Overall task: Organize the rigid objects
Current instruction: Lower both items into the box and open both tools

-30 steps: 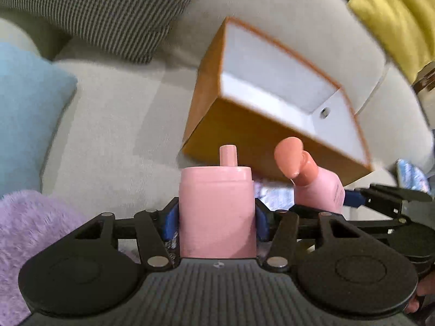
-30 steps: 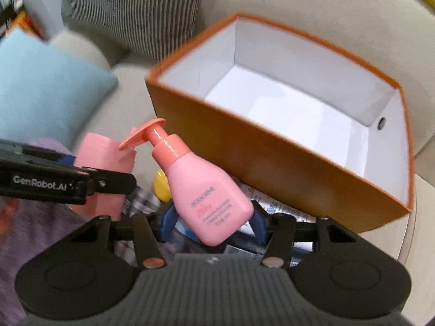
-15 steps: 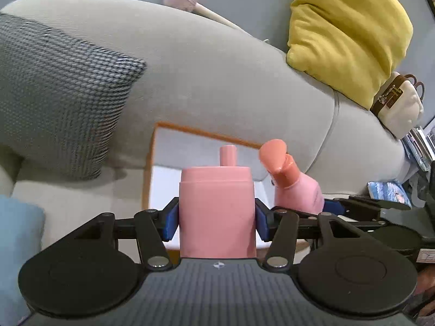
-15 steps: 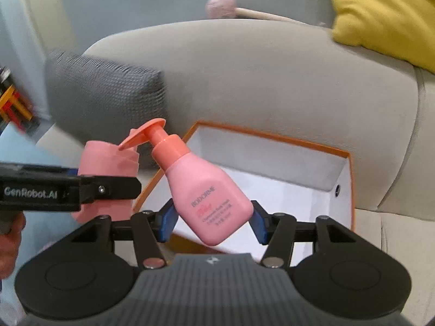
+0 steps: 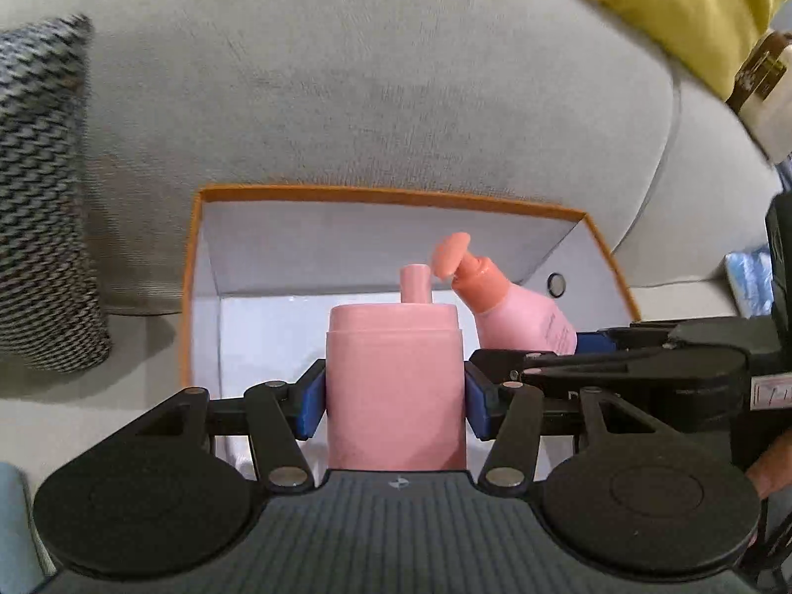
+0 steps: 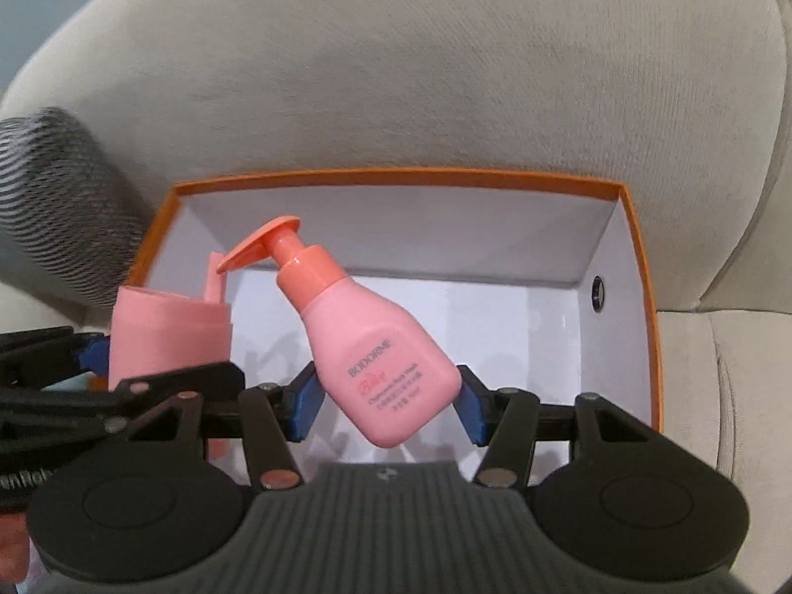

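Bottles: two pink ones are carried over the open box (image 5: 194, 267), each gripped in its own claw.

1. Left claw (image 5: 395, 401): narrowed onto the jar (image 5: 396, 386), a squat pink bottle with a bare stem at 12 o'clock. Blue pads (image 5: 309, 408) press its flat sides at 9 and 3 o'clock, so it sits upright and square. This grip suits a straight lowering onto the white floor of the box.

2. Right claw (image 6: 386, 403): narrowed onto the pump bottle (image 6: 381, 366). Pads bear on its lower body only, so it leans with the pump head toward 11 o'clock. The tilt probably comes from the tapered shoulders; expect it to topple or lie down on release.

3. Position: both bottles hang above the near part of the box interior, side by side. In the right view, the pump head overlaps the stem of the jar; whether they touch cannot be told.

4. Surroundings: the box rests on a grey sofa (image 6: 445, 74), its far wall close to the backrest. A houndstooth cushion (image 5: 39, 198) lies at 9 o'clock, a yellow cushion (image 5: 683, 5) at 1 o'clock. Neither blocks the opening.

5. Obstruction: the two claws crowd each other. Judged risk: the linkages or the pump head may catch during lowering.
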A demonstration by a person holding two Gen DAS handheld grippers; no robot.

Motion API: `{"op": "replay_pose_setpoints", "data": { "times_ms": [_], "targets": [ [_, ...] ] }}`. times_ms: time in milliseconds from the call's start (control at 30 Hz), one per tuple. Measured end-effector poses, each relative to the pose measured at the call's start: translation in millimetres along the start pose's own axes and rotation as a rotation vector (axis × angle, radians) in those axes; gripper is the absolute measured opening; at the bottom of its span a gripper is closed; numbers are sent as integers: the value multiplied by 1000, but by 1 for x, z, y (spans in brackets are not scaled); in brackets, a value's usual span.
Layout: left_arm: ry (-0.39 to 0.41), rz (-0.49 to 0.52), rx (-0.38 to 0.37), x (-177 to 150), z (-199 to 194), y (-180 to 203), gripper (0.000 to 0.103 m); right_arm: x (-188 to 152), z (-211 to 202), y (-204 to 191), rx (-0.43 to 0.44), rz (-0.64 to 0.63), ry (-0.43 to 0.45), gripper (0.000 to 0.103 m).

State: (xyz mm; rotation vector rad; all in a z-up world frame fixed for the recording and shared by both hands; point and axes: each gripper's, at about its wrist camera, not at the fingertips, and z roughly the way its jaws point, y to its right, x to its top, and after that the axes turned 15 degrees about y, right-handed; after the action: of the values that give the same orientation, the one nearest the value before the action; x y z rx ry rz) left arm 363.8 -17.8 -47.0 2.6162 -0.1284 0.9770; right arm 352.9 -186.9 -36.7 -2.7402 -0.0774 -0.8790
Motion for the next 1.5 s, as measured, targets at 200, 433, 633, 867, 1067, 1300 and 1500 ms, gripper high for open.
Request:
{"op": "replay_pose_setpoints", "data": {
  "times_ms": [200,433,633,867,1067,1300,1500],
  "targets": [
    [-25,80,59,2,28,1,62,-2,27,2,-2,20,-48,57],
    [-41,119,88,2,45,-1,62,-11,36,6,-5,51,-81,57],
    [-47,166,107,1,61,6,63,-12,46,2,-18,58,-96,57],
    [-23,188,109,-2,66,5,67,-6,67,-4,-27,66,-106,57],
    [1,202,82,-5,63,10,77,-4,70,-6,-32,71,-107,57],
    [112,192,6,8,17,2,83,-1,80,-10,-34,91,-114,58],
    [138,137,31,19,-10,-22,85,3,94,-19,-26,101,-131,58]
  ]
}}
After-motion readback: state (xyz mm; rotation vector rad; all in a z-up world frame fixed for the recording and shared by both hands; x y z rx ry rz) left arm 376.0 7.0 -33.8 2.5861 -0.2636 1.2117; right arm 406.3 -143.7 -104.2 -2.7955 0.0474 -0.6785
